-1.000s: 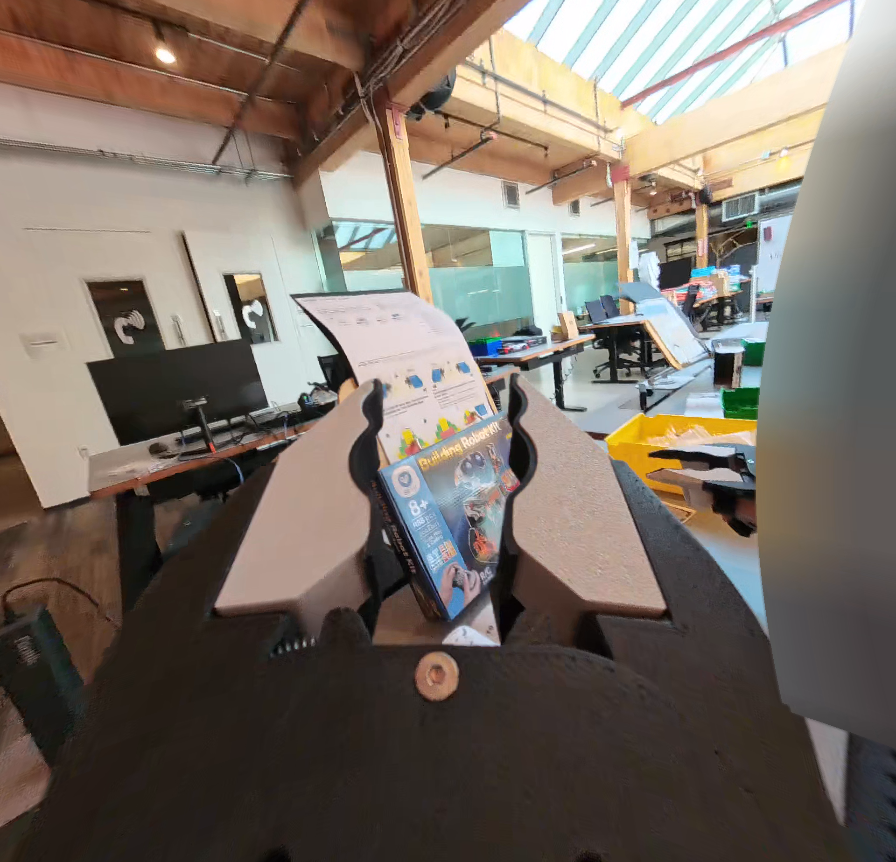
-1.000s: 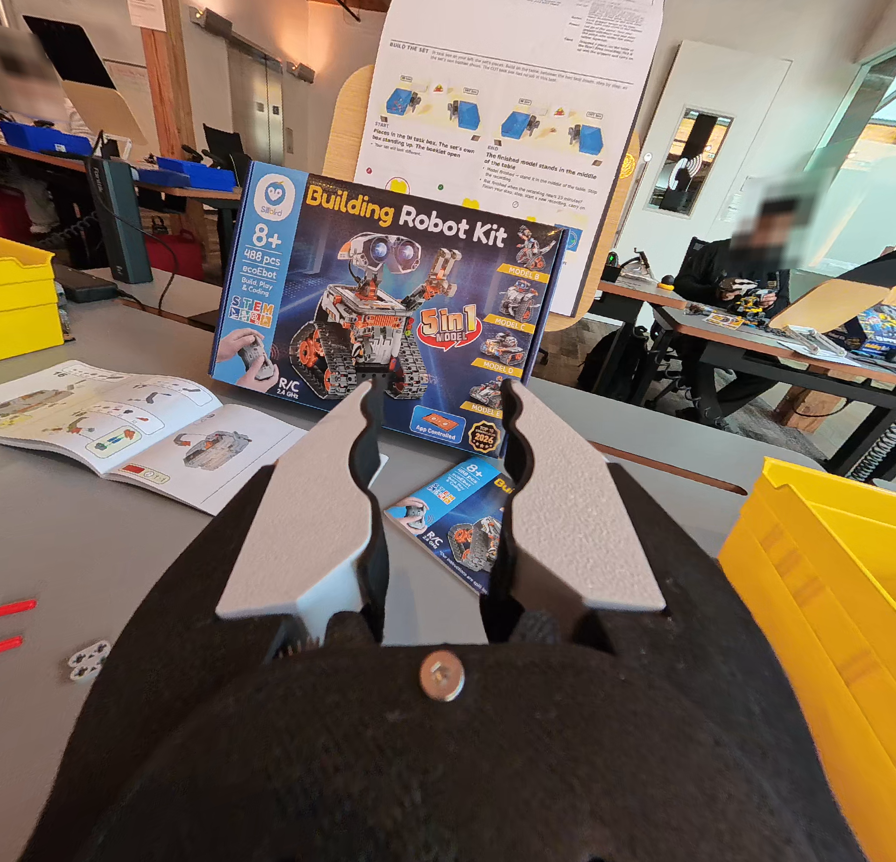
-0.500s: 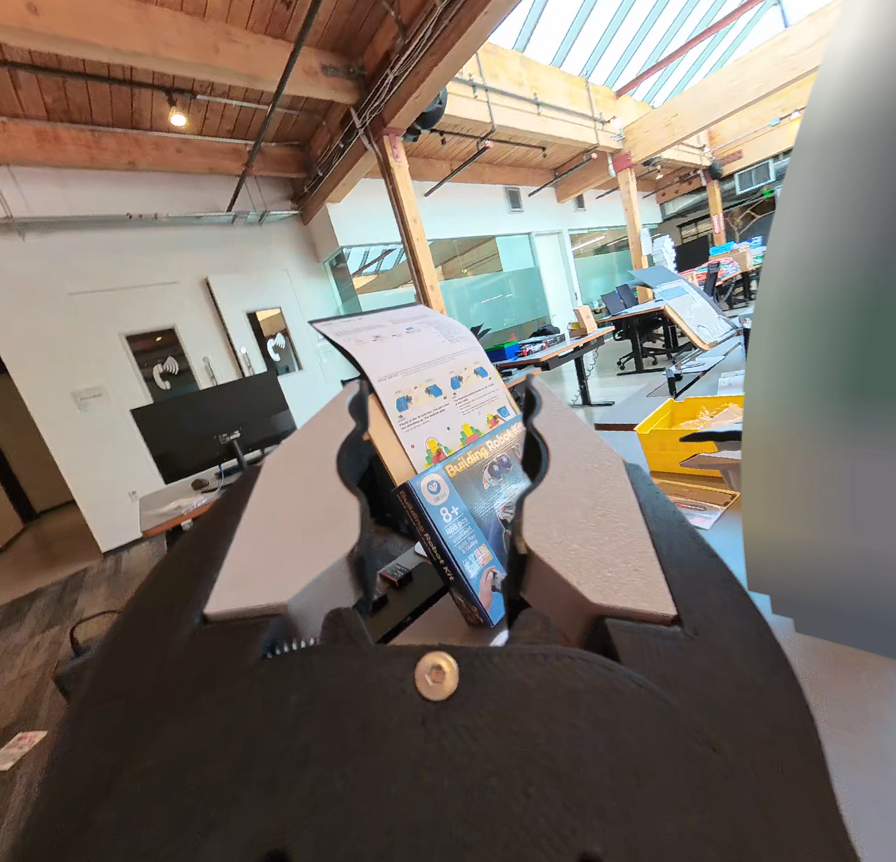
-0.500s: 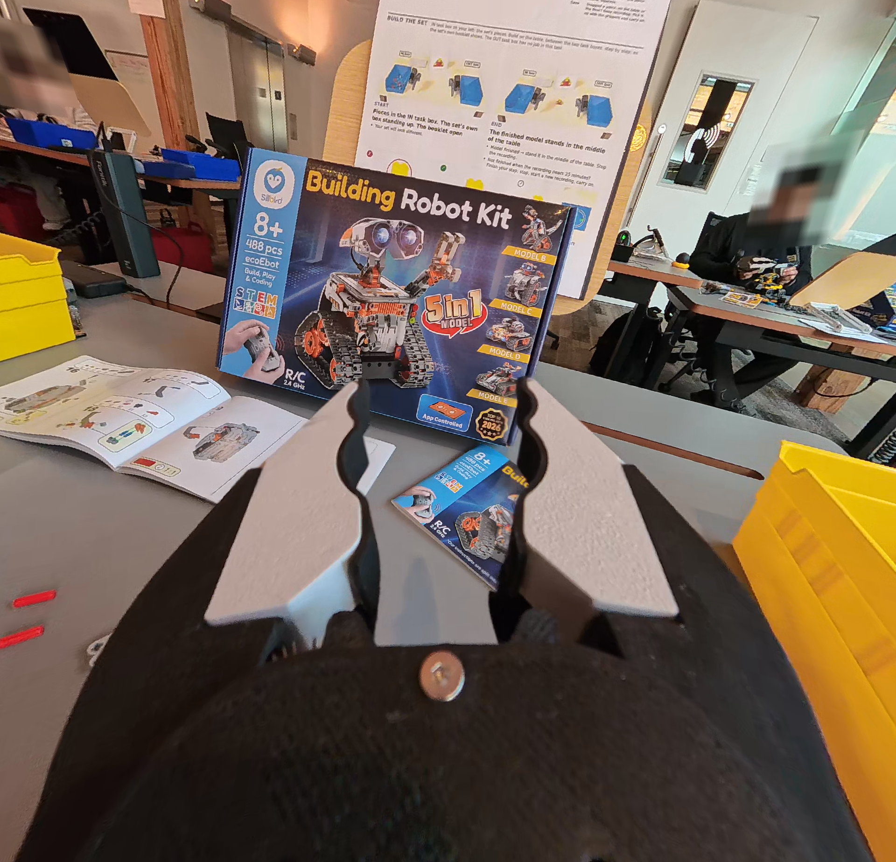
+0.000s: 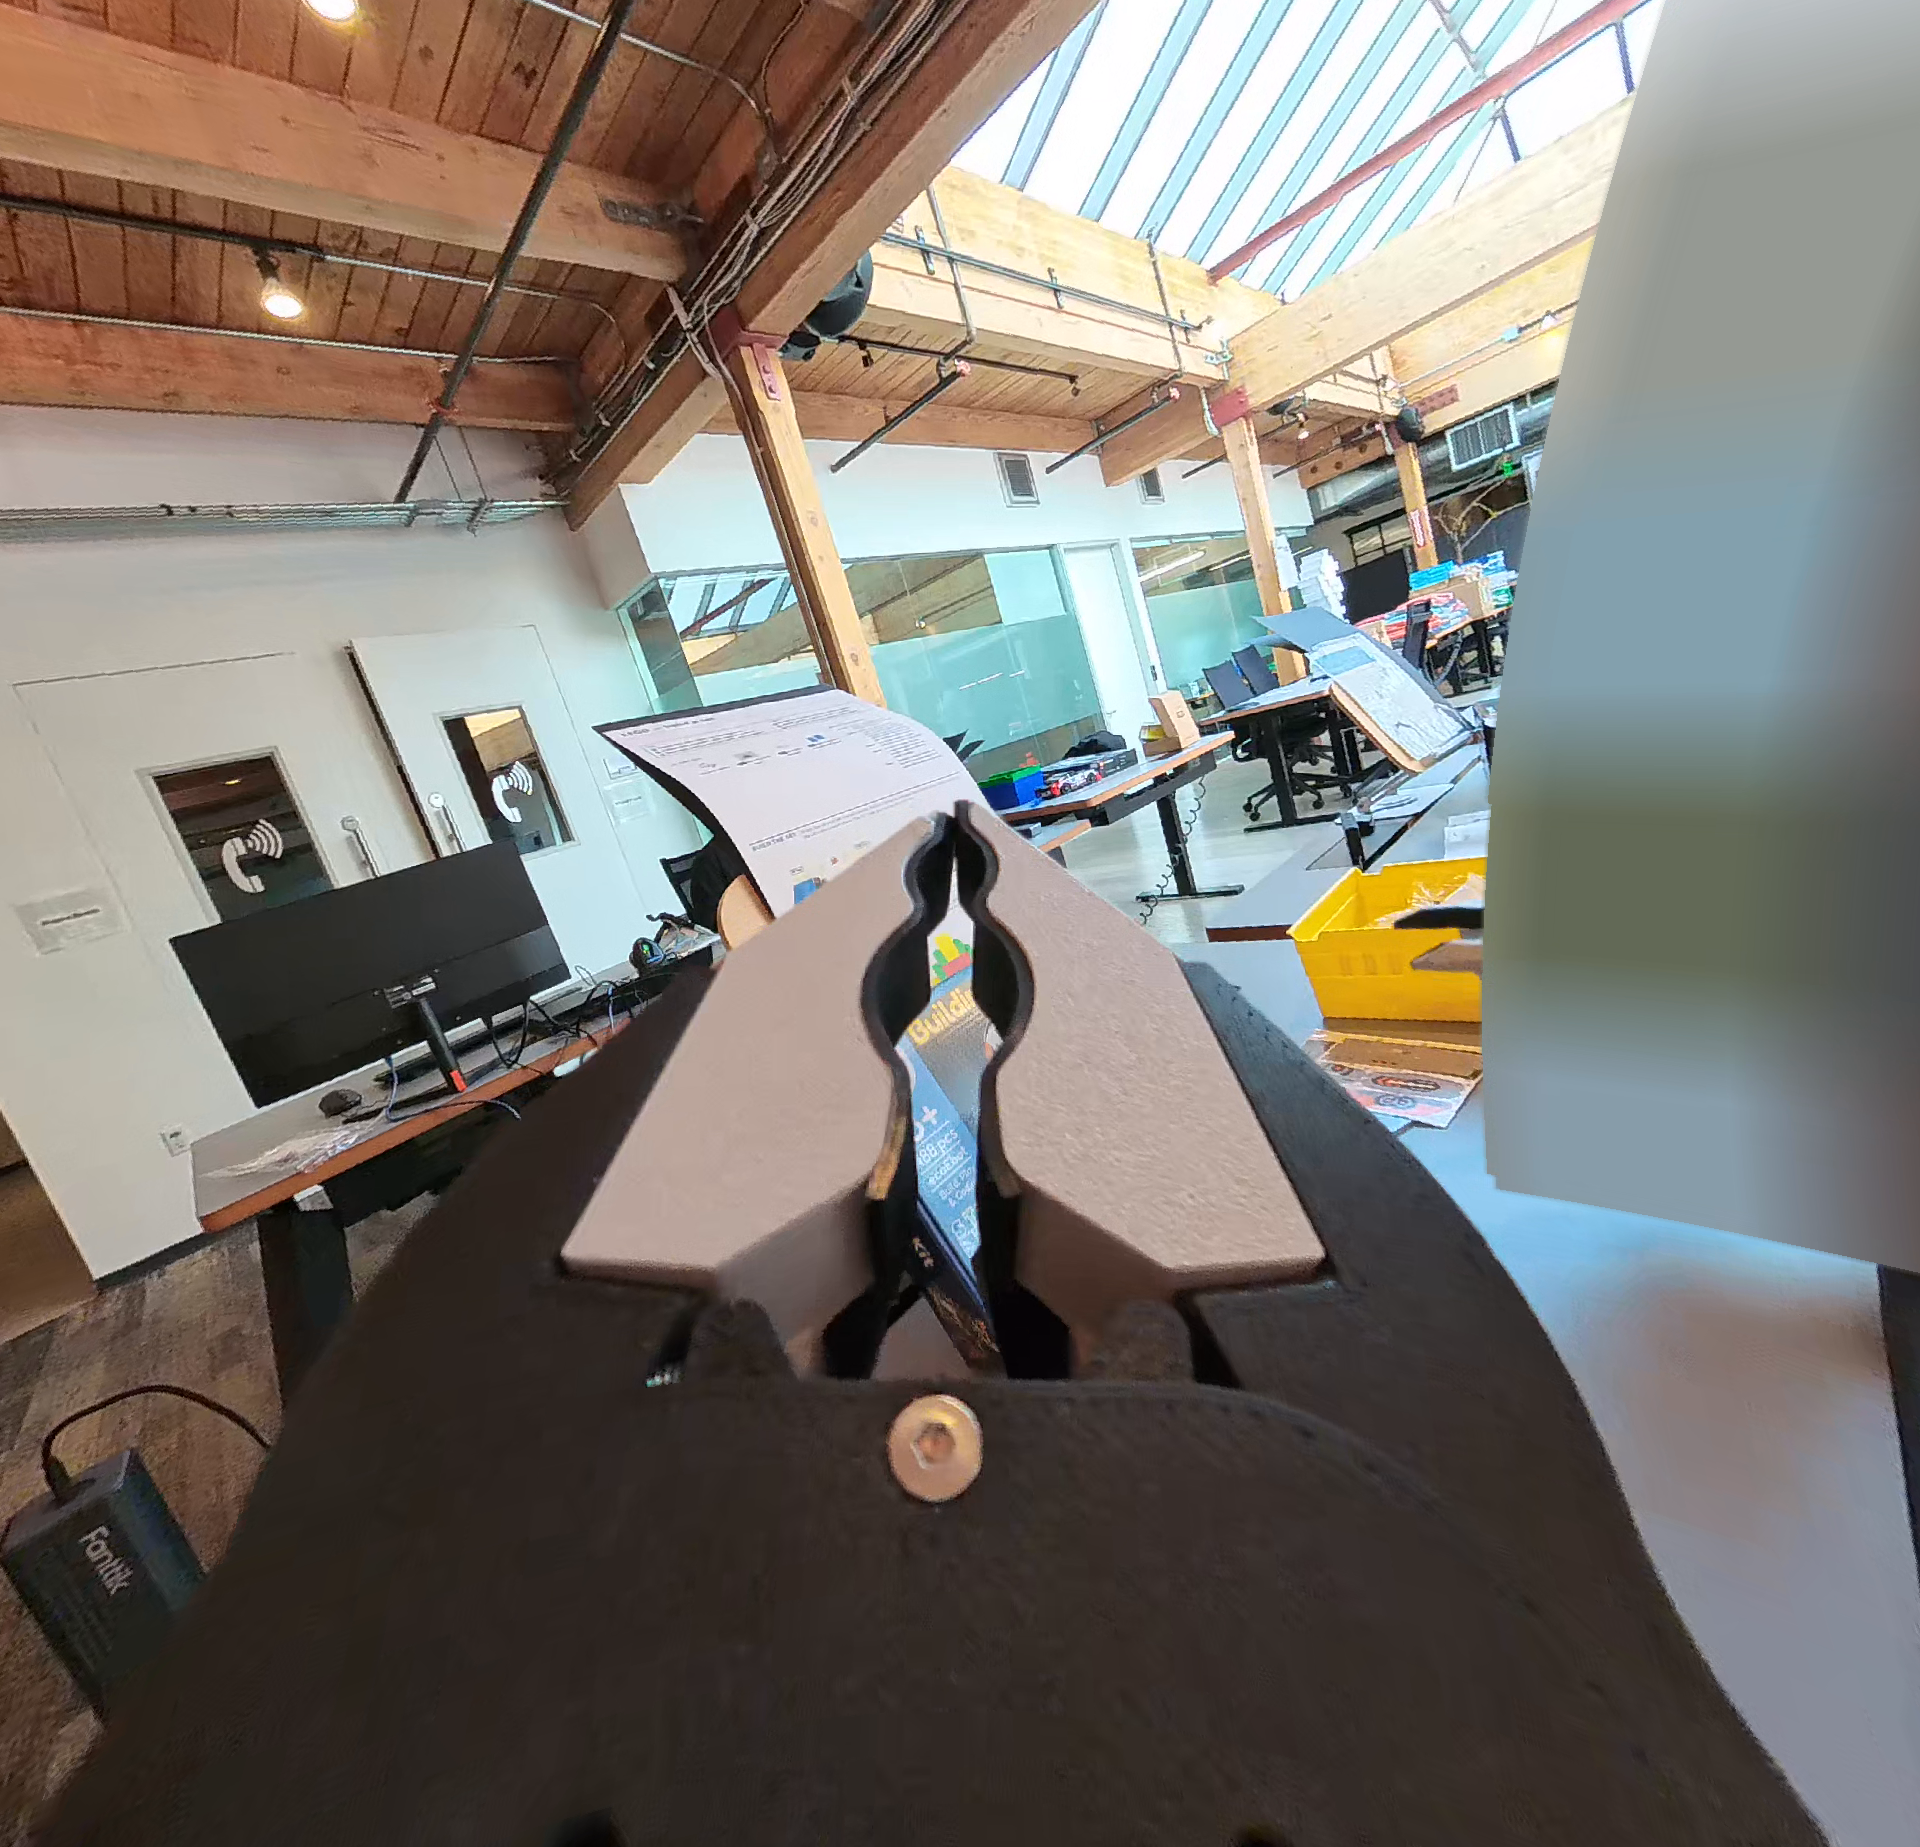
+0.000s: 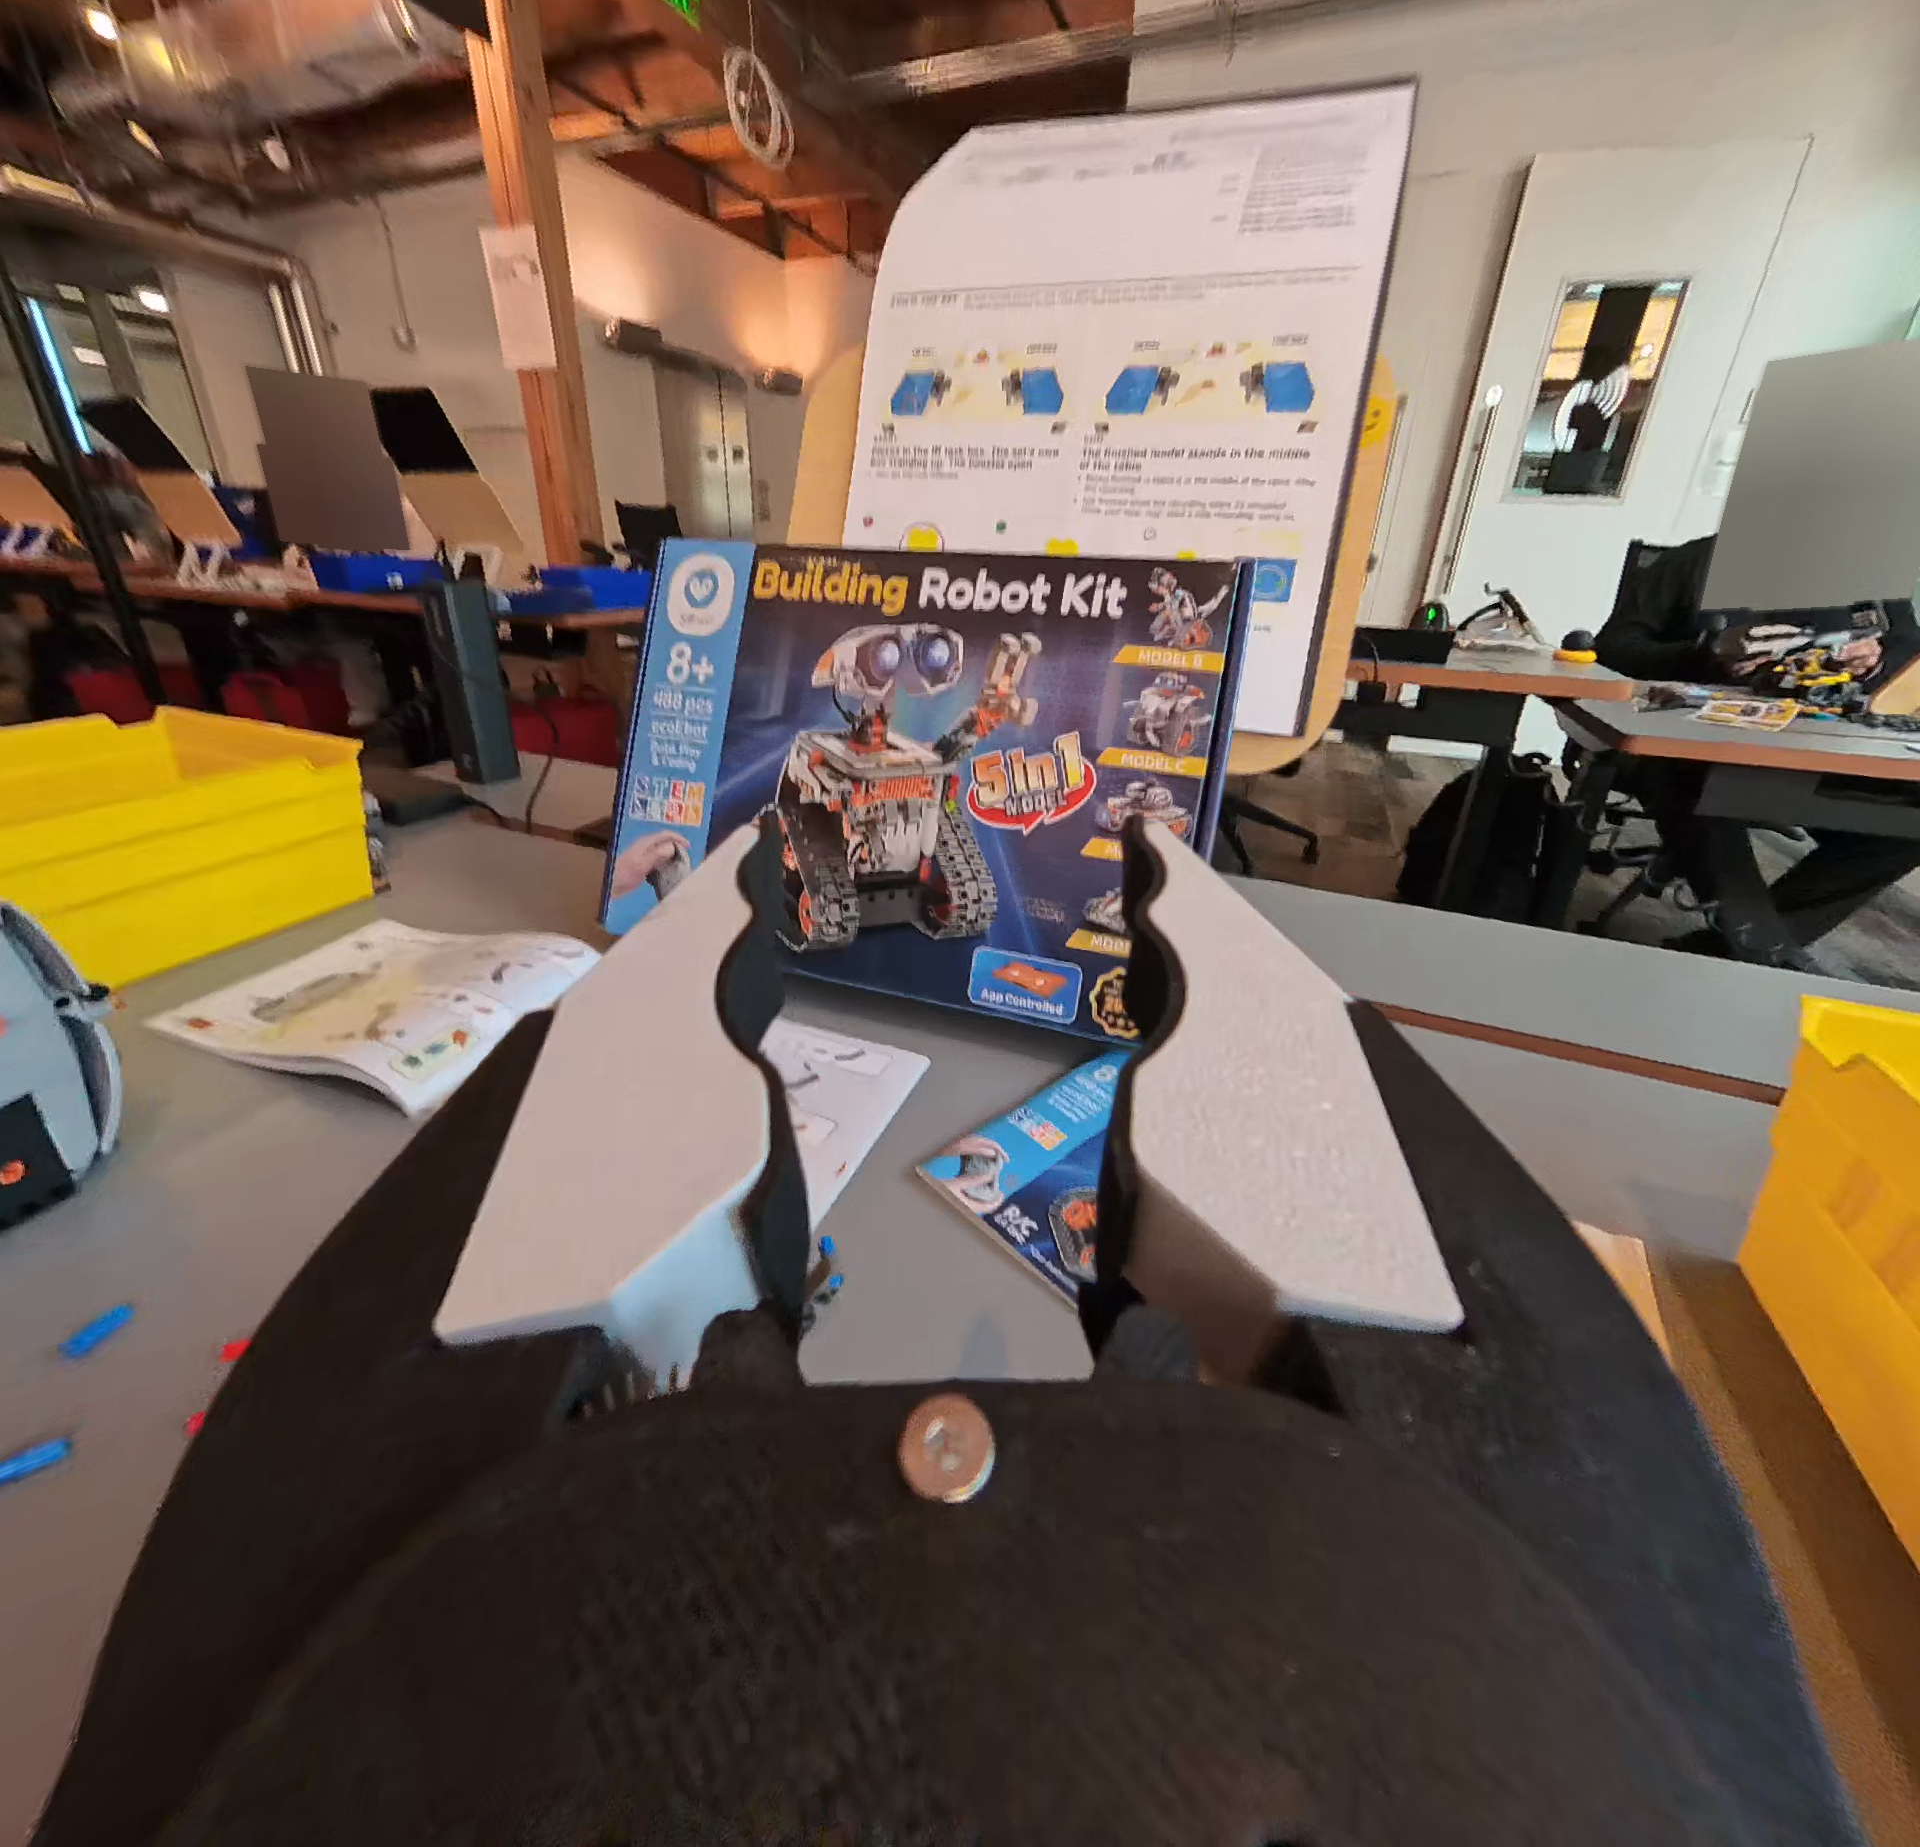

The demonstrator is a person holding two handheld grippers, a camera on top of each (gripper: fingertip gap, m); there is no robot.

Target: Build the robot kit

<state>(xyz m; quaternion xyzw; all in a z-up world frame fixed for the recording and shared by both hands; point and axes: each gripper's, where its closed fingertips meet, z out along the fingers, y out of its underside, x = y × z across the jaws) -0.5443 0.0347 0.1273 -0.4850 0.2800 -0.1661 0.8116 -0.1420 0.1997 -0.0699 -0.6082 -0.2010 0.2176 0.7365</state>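
A blue robot-kit box (image 6: 935,758) stands upright on the grey table (image 6: 1507,976), in front of a white instruction poster (image 6: 1132,395). My right gripper (image 6: 948,841) is open wide and empty, held above the table in front of the box. A small blue booklet (image 6: 1029,1163) lies flat below its right finger. An open instruction booklet (image 6: 384,1008) lies to the left. My left gripper (image 5: 954,829) is shut, tips touching, with nothing held. The box (image 5: 940,1122) shows through the gap behind its fingers, farther off.
Yellow bins stand at the left (image 6: 177,831) and right (image 6: 1839,1226) of the table. Small blue and red pieces (image 6: 94,1330) lie at the front left beside a grey device (image 6: 42,1070). Another yellow bin (image 5: 1371,940) and desks lie beyond. There is about 50 centimeters between the tips of the two grippers. The grey device (image 6: 42,1070) lies around 30 centimeters away from my right fingertips.
My left gripper has closed from open to shut and tilted upward. My right gripper has opened wider and drawn back from the box, so more of the table shows.
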